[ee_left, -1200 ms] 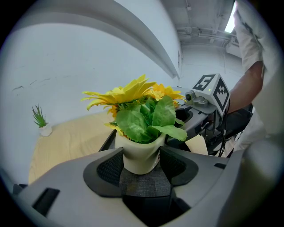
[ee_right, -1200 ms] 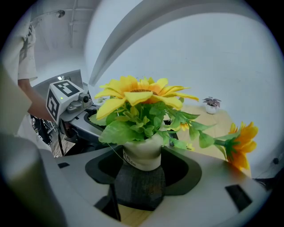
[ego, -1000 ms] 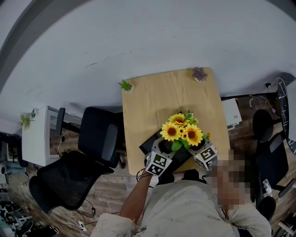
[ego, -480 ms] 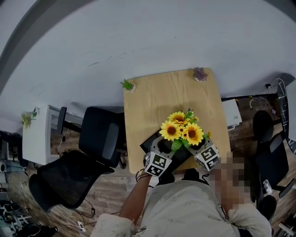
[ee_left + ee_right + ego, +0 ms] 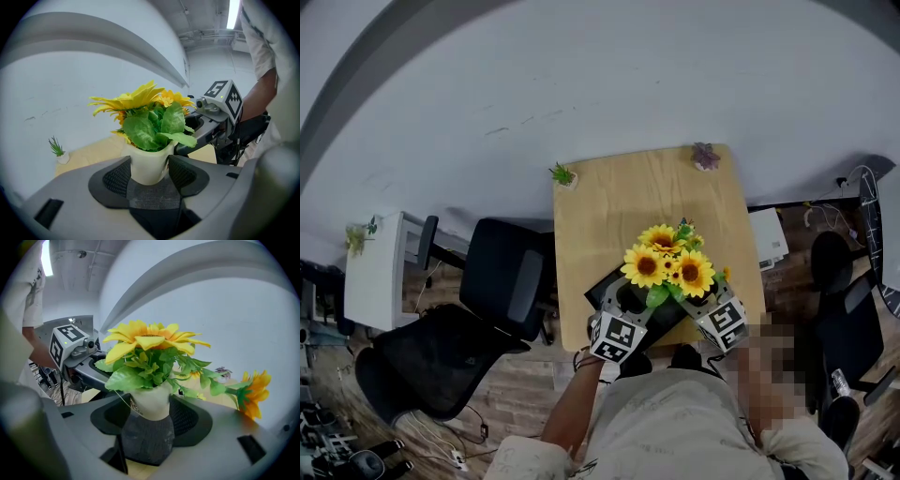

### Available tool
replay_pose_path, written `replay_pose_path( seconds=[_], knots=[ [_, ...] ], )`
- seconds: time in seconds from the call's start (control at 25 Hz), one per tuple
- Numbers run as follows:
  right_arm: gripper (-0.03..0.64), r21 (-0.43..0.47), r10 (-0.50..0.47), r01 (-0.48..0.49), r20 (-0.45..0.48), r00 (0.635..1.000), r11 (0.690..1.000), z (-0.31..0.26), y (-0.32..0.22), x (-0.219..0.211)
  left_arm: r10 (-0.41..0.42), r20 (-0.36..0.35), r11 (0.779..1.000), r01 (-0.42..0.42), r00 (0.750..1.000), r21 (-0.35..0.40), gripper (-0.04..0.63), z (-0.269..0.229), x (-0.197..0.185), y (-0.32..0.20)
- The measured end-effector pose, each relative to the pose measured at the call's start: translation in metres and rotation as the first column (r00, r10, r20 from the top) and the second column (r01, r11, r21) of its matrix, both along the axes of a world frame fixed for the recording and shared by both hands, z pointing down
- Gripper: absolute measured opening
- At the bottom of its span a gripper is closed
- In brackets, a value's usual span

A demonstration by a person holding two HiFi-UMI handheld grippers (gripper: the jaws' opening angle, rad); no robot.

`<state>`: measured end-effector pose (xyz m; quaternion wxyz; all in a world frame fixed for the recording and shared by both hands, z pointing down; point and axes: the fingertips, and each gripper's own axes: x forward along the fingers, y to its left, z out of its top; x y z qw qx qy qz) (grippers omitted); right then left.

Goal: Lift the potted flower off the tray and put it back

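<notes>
The potted flower is a bunch of yellow sunflowers with green leaves in a small white pot. Both grippers hold it from opposite sides over the black tray at the near edge of the wooden table. My left gripper is shut on the pot, its pads pressed against both sides. My right gripper grips the same pot in the same way. Leaves and jaws hide the pot's base, so I cannot tell whether it touches the tray.
A small green plant stands at the table's far left corner, a purple succulent at the far right. Black office chairs stand left of the table, with a white cabinet beyond. A person's arm reaches in from below.
Both grippers keep their hold on the pot. The flowers stay almost in place while the view shifts slightly.
</notes>
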<state>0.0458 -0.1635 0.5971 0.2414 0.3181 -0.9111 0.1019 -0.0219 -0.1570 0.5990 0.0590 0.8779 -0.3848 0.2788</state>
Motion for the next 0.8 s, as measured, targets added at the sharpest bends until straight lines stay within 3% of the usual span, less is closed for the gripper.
replay_pose_path(
  seconds=[0.36, 0.8],
  knots=[
    [0.275, 0.061, -0.002, 0.0, 0.029, 1.0, 0.998, -0.03, -0.001, -0.001, -0.009, 0.022, 0.998, 0.007, 1.0, 0.068, 0.256, -0.034, -0.001, 0.0],
    [0.273, 0.15, 0.002, -0.009, 0.049, 0.999, 0.989, -0.074, -0.004, -0.001, -0.002, -0.009, 0.99, 0.003, 1.0, 0.144, 0.256, -0.076, 0.0, -0.004]
  ],
)
